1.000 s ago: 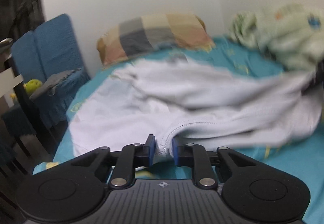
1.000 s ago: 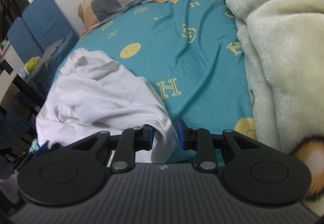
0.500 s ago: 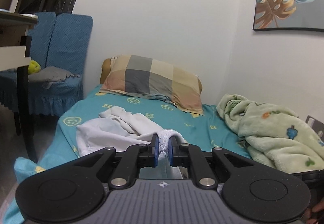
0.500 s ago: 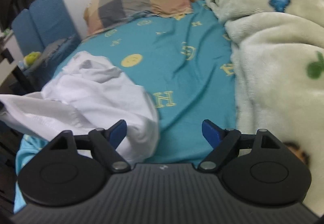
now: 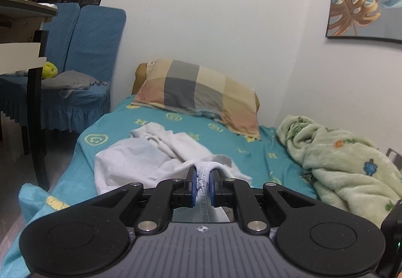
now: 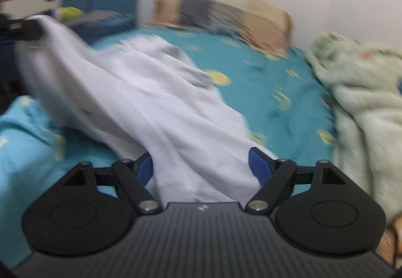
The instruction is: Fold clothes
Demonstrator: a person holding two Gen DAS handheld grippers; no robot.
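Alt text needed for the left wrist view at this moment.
The left claw is shut on a stitched hem of the white garment, which lies rumpled on a teal bedsheet. Beyond are a checked pillow against the wall, a pale green blanket at right and a blue chair at left.

The location was a home bedroom: a bed (image 5: 251,152) with checked pillow (image 5: 198,94) at 12 o'clock, fleece blanket (image 5: 346,167) at 3 o'clock.

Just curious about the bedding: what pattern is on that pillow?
The pillow has big checks in grey, cream, tan and pinkish orange, sharpest in the left wrist view.
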